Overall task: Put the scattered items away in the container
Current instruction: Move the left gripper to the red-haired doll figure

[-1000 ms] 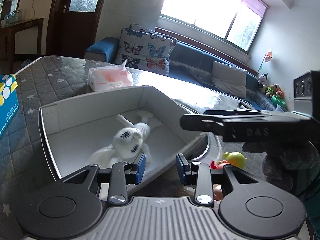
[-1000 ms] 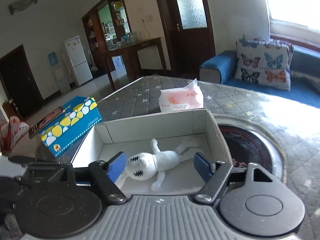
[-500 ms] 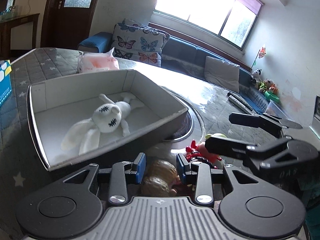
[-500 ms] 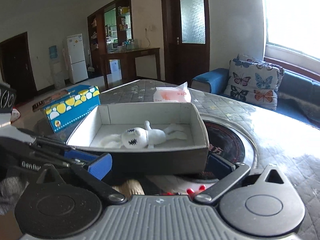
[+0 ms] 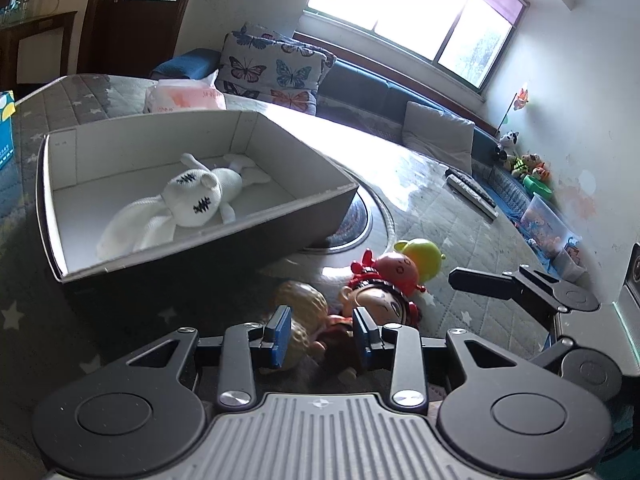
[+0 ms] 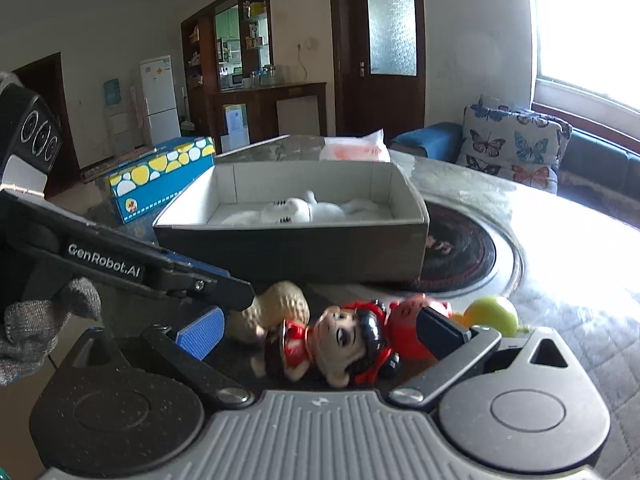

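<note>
- Quilted star-print table (image 5: 460, 216) is carrying everything.
- Right gripper (image 6: 320, 330), jaws having just been opening to full spread, is straddling the doll (image 6: 340, 344); doll lying crosswise between the pads, untouched.
- Left gripper (image 5: 320, 334), part-open and empty, is sitting beside the peanut toy (image 6: 276, 308).
- Box (image 6: 288, 248) is lying beyond, holding the white plush (image 5: 192, 200).

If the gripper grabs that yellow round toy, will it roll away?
Probably, a bit. The yellow round toy looks smooth and ball-shaped, so a push may set it rolling on the table. Its shiny surface could slip between pads. It looks like light plastic.
</note>
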`<action>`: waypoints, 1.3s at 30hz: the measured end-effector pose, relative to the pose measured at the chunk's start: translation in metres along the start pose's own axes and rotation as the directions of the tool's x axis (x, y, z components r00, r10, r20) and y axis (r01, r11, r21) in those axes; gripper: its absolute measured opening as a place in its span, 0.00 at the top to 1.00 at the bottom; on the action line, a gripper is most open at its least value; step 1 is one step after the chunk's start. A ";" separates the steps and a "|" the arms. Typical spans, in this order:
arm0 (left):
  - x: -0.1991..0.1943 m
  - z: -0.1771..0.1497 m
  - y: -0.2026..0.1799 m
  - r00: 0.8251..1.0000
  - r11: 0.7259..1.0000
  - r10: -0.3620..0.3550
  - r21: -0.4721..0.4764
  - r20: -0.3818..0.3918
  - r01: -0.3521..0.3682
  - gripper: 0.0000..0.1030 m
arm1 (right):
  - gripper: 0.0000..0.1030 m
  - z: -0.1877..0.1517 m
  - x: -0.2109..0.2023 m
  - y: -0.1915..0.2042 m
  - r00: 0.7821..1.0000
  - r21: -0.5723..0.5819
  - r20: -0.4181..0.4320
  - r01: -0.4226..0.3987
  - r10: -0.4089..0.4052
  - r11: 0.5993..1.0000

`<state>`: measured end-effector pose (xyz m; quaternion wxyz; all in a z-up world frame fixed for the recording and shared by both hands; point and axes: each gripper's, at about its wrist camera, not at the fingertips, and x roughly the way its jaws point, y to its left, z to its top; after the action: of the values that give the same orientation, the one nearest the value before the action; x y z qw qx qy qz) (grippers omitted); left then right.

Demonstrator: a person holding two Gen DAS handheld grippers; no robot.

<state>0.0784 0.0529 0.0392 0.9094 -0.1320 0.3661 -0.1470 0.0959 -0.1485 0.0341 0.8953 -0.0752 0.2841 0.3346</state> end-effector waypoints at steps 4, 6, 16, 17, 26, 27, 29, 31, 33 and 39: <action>0.004 -0.004 -0.004 1.000 1.000 0.008 0.001 -0.012 -0.008 0.64 | 0.00 -0.008 -0.002 0.003 1.000 -0.007 -0.005 0.011 -0.011 1.000; 0.004 -0.005 -0.005 1.000 1.000 0.010 0.004 -0.015 -0.010 0.64 | 0.00 -0.013 -0.003 0.005 1.000 -0.010 -0.008 0.009 -0.009 1.000; 0.005 -0.008 -0.009 1.000 1.000 0.018 -0.002 -0.021 -0.018 0.64 | 0.00 -0.024 -0.002 0.004 1.000 0.023 -0.030 0.000 0.000 1.000; 0.005 -0.008 -0.009 1.000 1.000 0.018 -0.004 -0.021 -0.018 0.64 | 0.00 -0.024 -0.002 0.003 1.000 0.027 -0.031 0.004 -0.003 1.000; 0.003 -0.012 -0.008 1.000 1.000 0.009 -0.014 -0.022 -0.010 0.64 | 0.00 -0.030 0.002 -0.006 0.999 0.070 -0.049 0.013 -0.010 0.997; 0.003 -0.012 -0.009 1.000 1.000 0.008 -0.013 -0.022 -0.008 0.64 | 0.00 -0.030 0.002 -0.007 0.999 0.074 -0.049 0.013 -0.010 0.997; 0.004 -0.011 -0.009 1.000 1.000 0.005 -0.011 -0.022 -0.005 0.64 | 0.00 -0.030 0.003 -0.009 0.999 0.078 -0.051 0.014 -0.010 0.997; 0.006 -0.011 -0.010 1.000 1.000 -0.001 -0.009 -0.024 0.001 0.64 | 0.00 -0.029 0.003 -0.009 0.999 0.081 -0.050 0.011 -0.007 0.997; 0.008 -0.011 -0.011 1.000 1.000 -0.007 -0.005 -0.029 0.006 0.64 | 0.00 -0.029 0.002 -0.010 0.999 0.080 -0.049 0.010 -0.006 0.997; 0.014 -0.009 -0.012 0.999 1.000 -0.014 -0.004 -0.040 0.014 0.64 | 0.00 -0.029 0.005 -0.012 0.999 0.087 -0.048 0.002 0.002 0.996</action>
<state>0.0795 0.0359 0.0280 0.9006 -0.1335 0.3834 -0.1553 0.0934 -0.1637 0.0070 0.8906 -0.0441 0.3200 0.3201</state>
